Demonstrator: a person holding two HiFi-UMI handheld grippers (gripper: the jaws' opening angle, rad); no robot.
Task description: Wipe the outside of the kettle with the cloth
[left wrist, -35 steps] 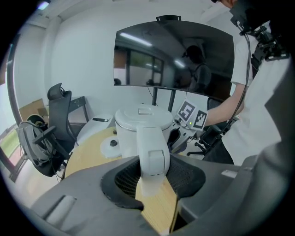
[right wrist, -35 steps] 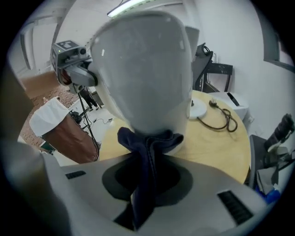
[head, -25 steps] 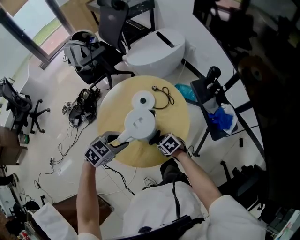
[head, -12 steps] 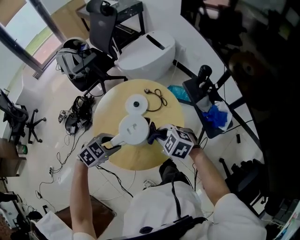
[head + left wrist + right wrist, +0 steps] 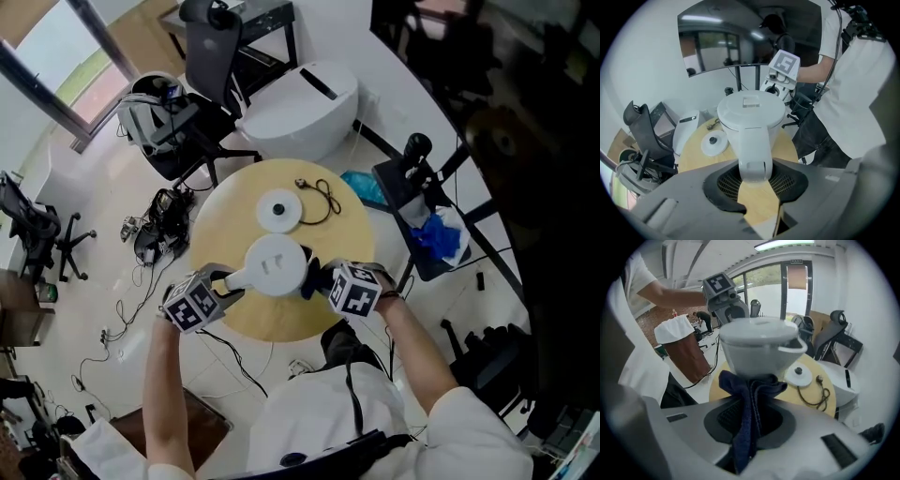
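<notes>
The left gripper [image 5: 754, 177] has its jaws part closed on the white handle [image 5: 753, 152] of the kettle [image 5: 750, 111], one pad on each side of the handle's lower end. The right gripper [image 5: 750, 423] has its jaws clamped narrowly on a dark blue cloth [image 5: 749, 397], which hangs down between them; its bunched upper end lies against the lower wall of the kettle [image 5: 759, 345].

In the head view the kettle [image 5: 277, 265] is over the near half of a round wooden table [image 5: 342, 234], lid up. The left gripper [image 5: 228, 280] meets it from eight o'clock and the right gripper [image 5: 317, 278] from four o'clock, with the cloth [image 5: 308, 272] a dark wad against the kettle's side. Whether the kettle stands on the tabletop or is held just clear of it is hard to judge from any view.

At twelve o'clock from the kettle, apart from it, lies its round white base [image 5: 279, 209]. The base's dark cord [image 5: 324, 195] is looped at about one o'clock.

Beyond the table, at twelve o'clock, stands a large rounded white unit [image 5: 300, 108]. A black office chair [image 5: 211, 47] is at eleven o'clock.
</notes>
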